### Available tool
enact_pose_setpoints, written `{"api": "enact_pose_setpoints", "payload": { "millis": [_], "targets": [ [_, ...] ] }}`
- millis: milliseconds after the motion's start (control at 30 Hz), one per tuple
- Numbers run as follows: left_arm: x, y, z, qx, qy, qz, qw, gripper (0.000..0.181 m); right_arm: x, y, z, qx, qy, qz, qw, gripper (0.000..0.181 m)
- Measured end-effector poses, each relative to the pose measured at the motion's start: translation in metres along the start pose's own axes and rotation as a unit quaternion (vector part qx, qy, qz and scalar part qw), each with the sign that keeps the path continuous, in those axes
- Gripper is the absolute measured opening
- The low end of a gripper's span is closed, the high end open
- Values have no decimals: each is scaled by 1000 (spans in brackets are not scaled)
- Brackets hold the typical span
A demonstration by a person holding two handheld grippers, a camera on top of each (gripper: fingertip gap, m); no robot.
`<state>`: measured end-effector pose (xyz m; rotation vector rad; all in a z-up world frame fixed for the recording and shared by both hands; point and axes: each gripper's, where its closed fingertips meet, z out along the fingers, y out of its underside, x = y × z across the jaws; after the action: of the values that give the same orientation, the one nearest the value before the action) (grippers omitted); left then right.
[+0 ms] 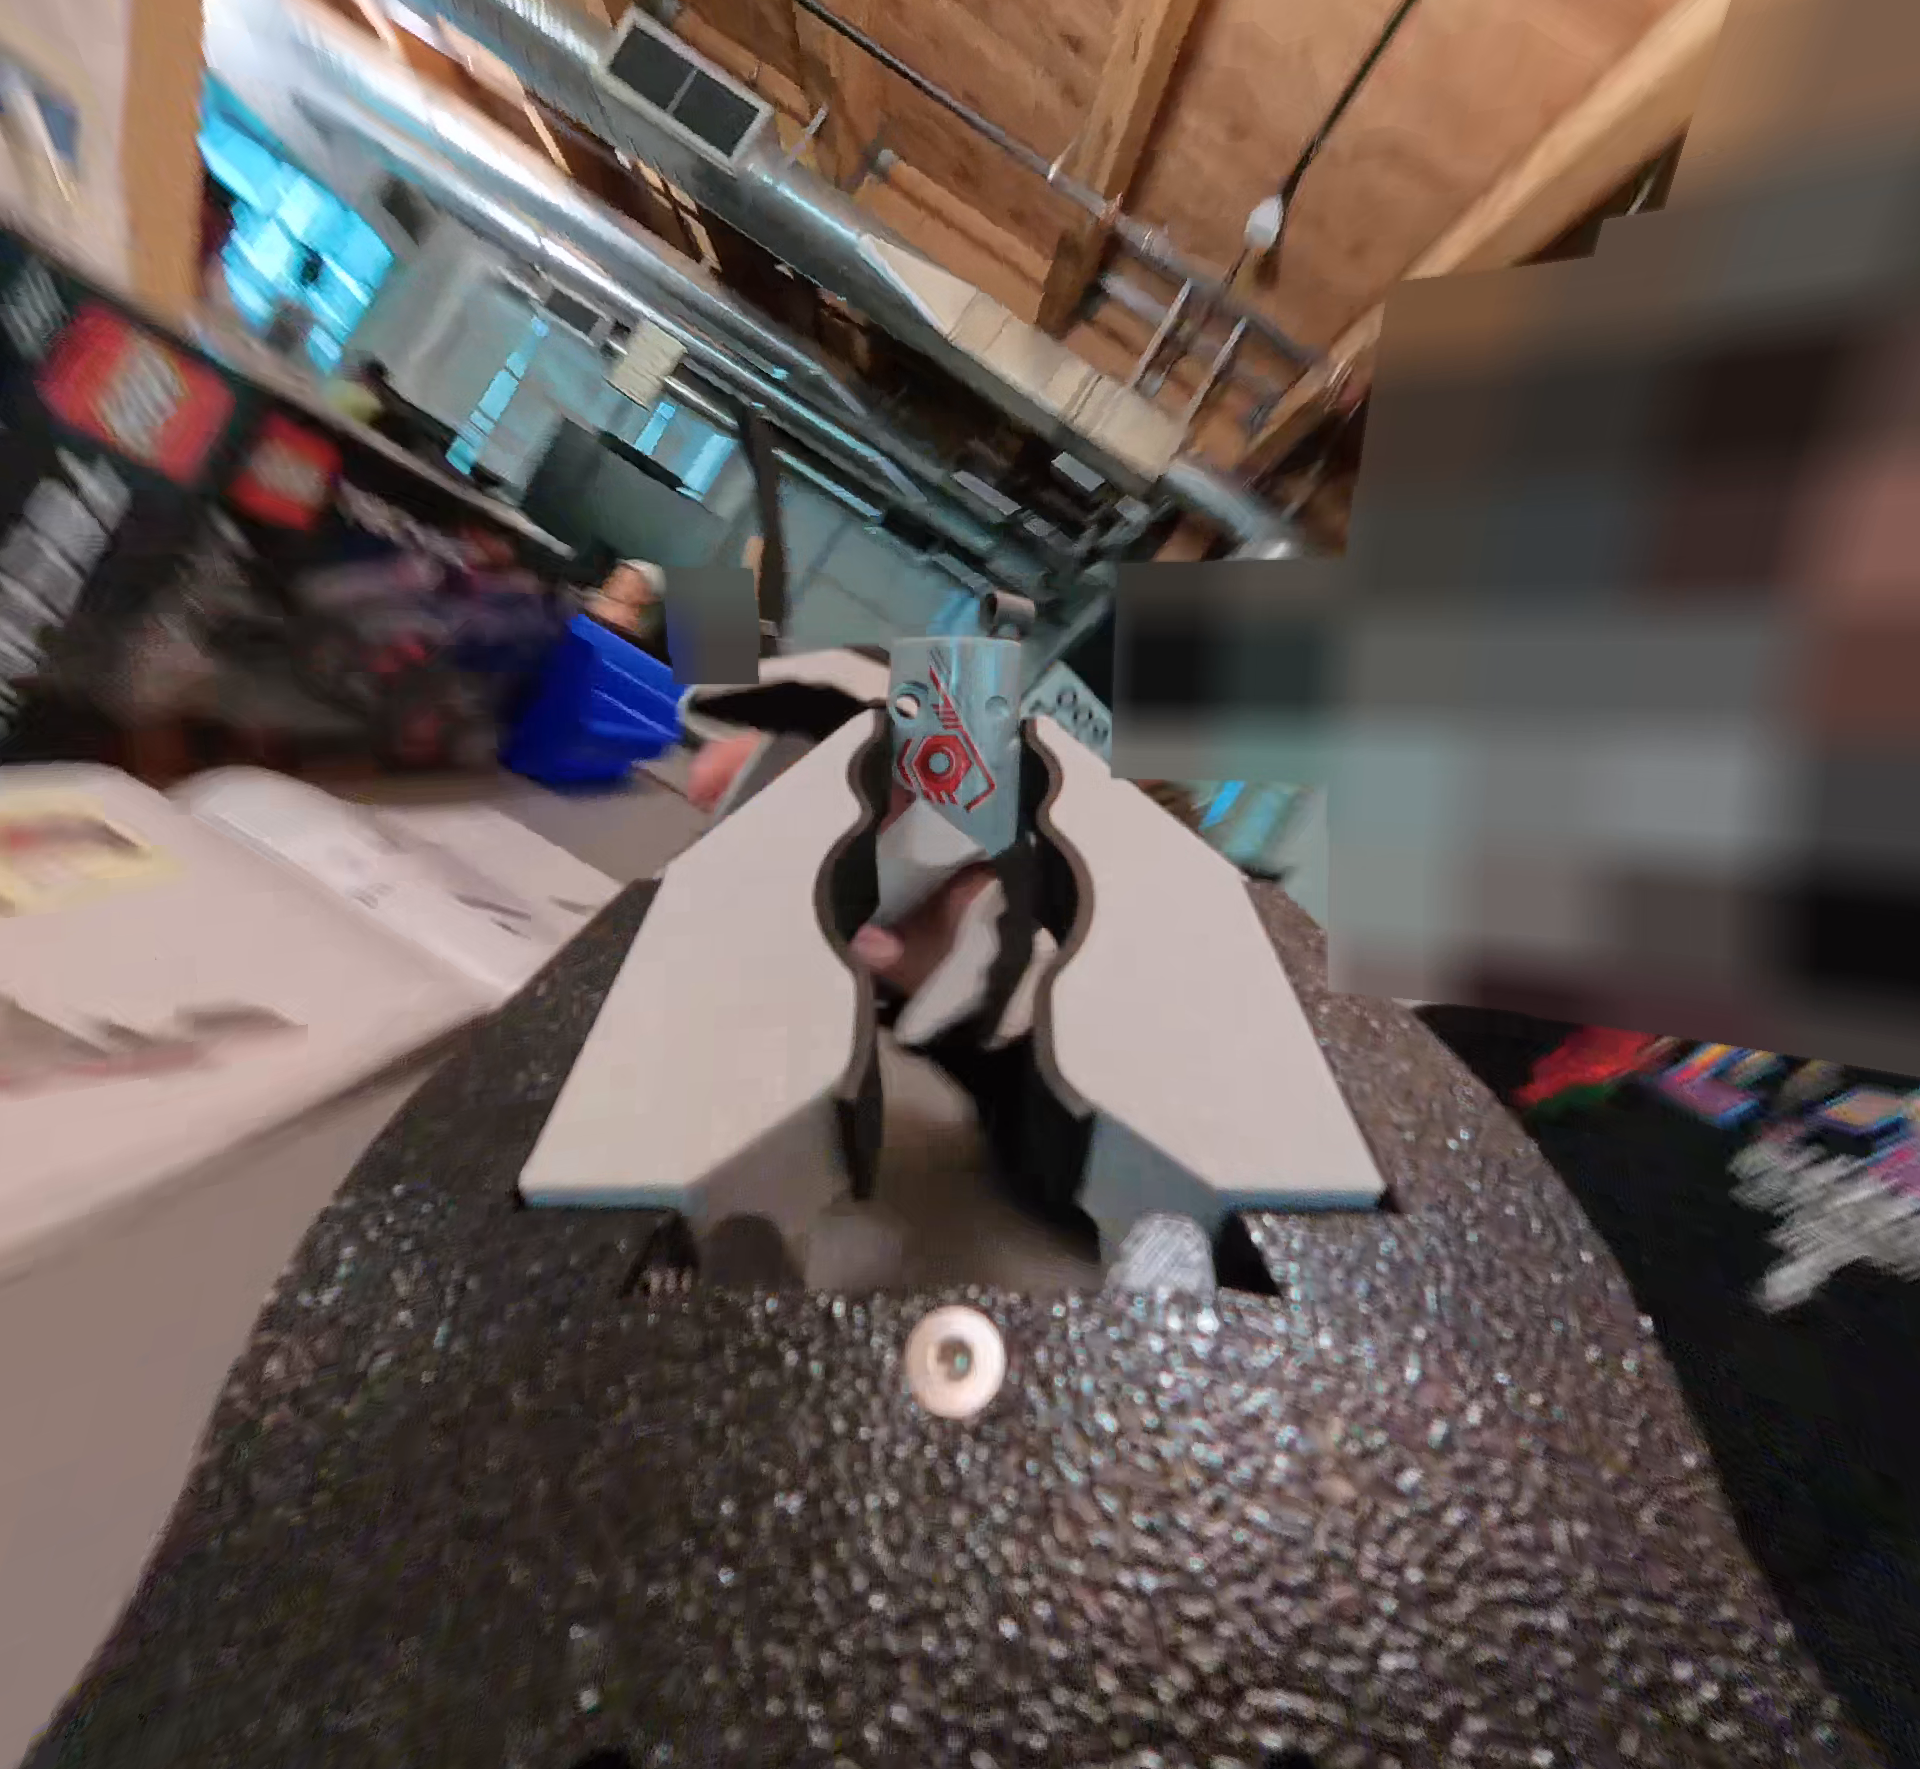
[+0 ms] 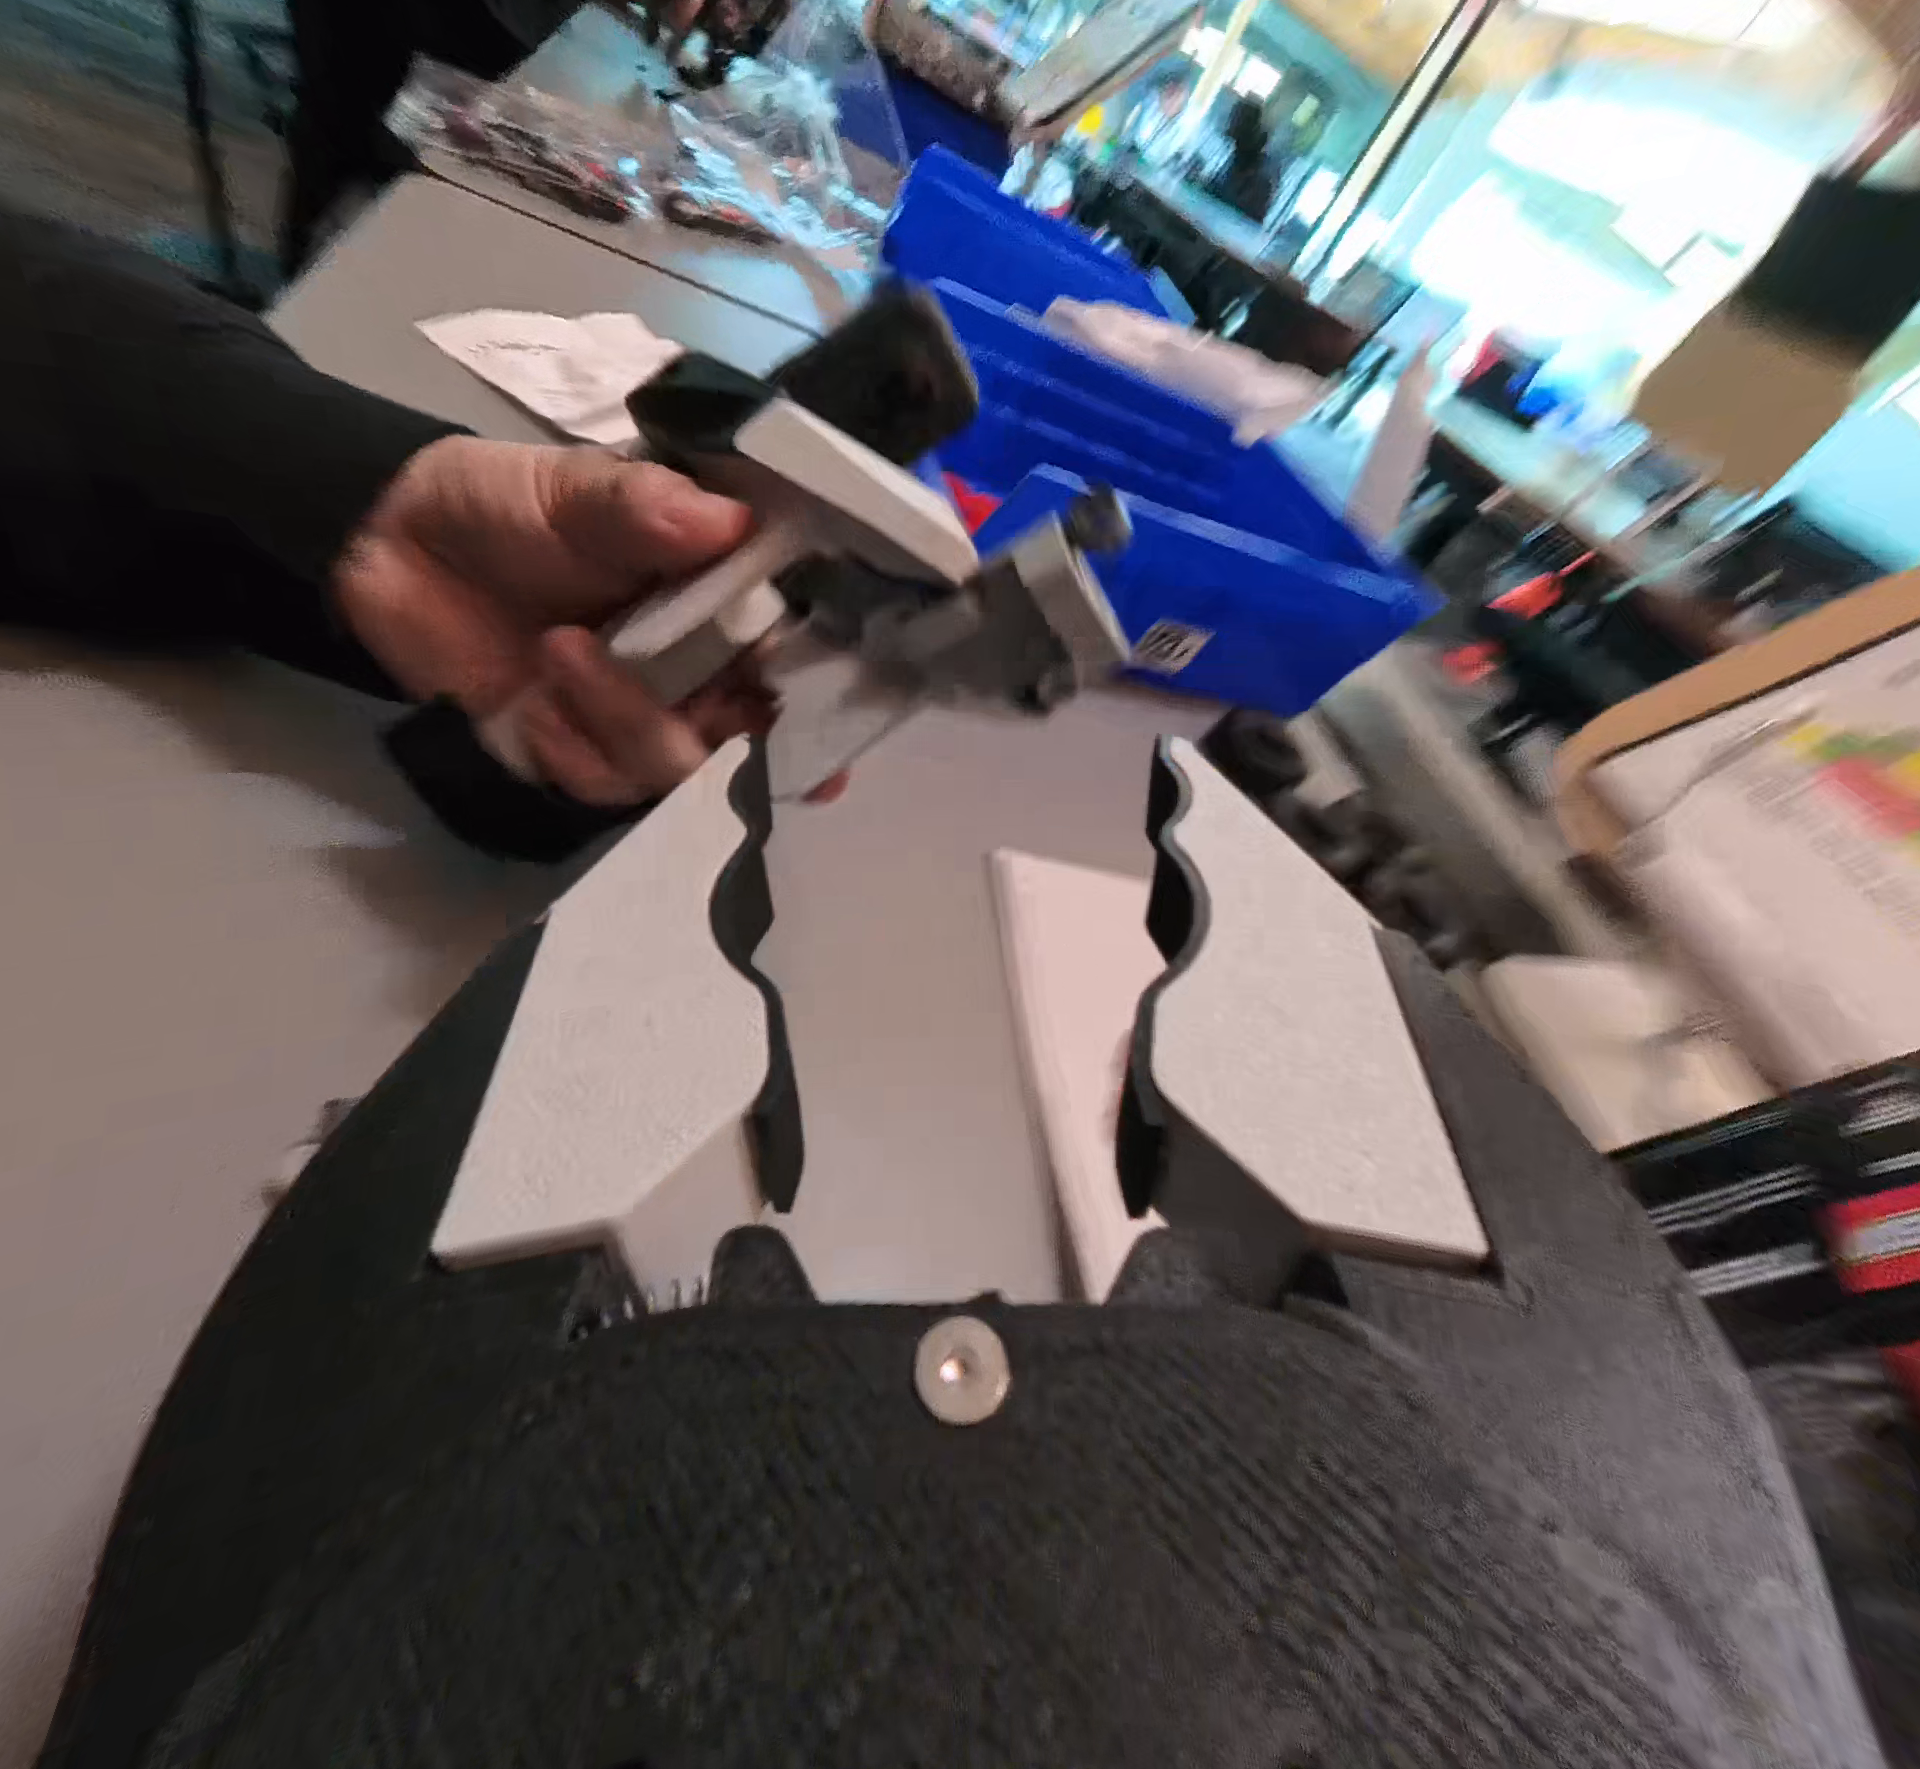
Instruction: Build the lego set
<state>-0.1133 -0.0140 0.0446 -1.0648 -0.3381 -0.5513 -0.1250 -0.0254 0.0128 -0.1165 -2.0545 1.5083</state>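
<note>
The left tool (image 1: 951,784) is pinching a small grey lego piece (image 1: 948,743) printed with red marks, seen at the centre of the left wrist view and tilted up toward the ceiling. In the right wrist view the same piece (image 2: 1023,623) shows in the middle of the frame, held out in the air over the desk (image 2: 187,940) by the left tool (image 2: 935,618), with the person's hand (image 2: 520,597) wrapped round its handle at centre left. The right tool (image 2: 961,805) stands spread with nothing between its fingers, low in the frame and just short of the piece. A blue bin (image 2: 1143,472) sits behind, to the upper right of centre, and an open booklet (image 2: 1766,846) lies at the right edge.

The step in hand looks like a pass or a joint grip on the piece. To do it well, the left tool should hold steady and level, since both views are smeared by motion. The right tool should come up square to a free end of the piece, clear of the left fingers, and close only once the piece sits well between its pads. The piece is small and hard, so an off-centre pinch may make it twist or pop out.
</note>
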Motion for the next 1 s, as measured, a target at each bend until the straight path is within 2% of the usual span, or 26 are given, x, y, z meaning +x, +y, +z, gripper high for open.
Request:
{"api": "enact_pose_setpoints", "payload": {
  "millis": [33, 67, 167, 200, 267, 333, 367, 433, 567, 733, 800, 933, 1000],
  "targets": [
    [1, -2, -3, -14, -15, 80, 997, 21, -1, 4, -1, -3, -25, 66, 997, 82],
    [3, -2, -5, -30, -25, 156, 987, 21, -2, 4, -3, 5, -53, 139, 989, 89],
    [20, 6, -4, -82, 7, 309, 947, 21, -18, -14, -10, 78, -179, 317, 928, 55],
    [26, 7, -3, -86, 22, 334, 938, 21, -23, -20, -11, 99, -218, 366, 899, 57],
    [42, 3, -2, -62, 69, 338, 937, 21, -33, -33, -14, 131, -289, 443, 839, 46],
    [57, -5, -4, -20, 118, 316, 941, 22, -37, -44, -16, 164, -338, 497, 782, 52],
    [62, -12, -5, 7, 133, 302, 944, 21, -36, -50, -19, 188, -358, 514, 756, 46],
    [70, -19, -7, 48, 164, 274, 946, 21, -31, -59, -21, 230, -373, 542, 717, 28],
    [75, -14, -5, 66, 204, 240, 947, 21, -34, -77, -25, 276, -417, 561, 660, 29],
    [76, -7, 2, 60, 213, 239, 945, 21, -35, -87, -27, 315, -425, 569, 630, 22],
    [75, -5, 3, 53, 212, 243, 945, 22, -33, -87, -27, 328, -417, 568, 629, 17],
    [70, -7, 0, 33, 193, 265, 944, 20, -32, -84, -26, 334, -390, 542, 666, 7],
    [63, -2, -2, -8, 169, 288, 942, 16, -27, -79, -25, 317, -370, 532, 692, 5]
  ]
}}
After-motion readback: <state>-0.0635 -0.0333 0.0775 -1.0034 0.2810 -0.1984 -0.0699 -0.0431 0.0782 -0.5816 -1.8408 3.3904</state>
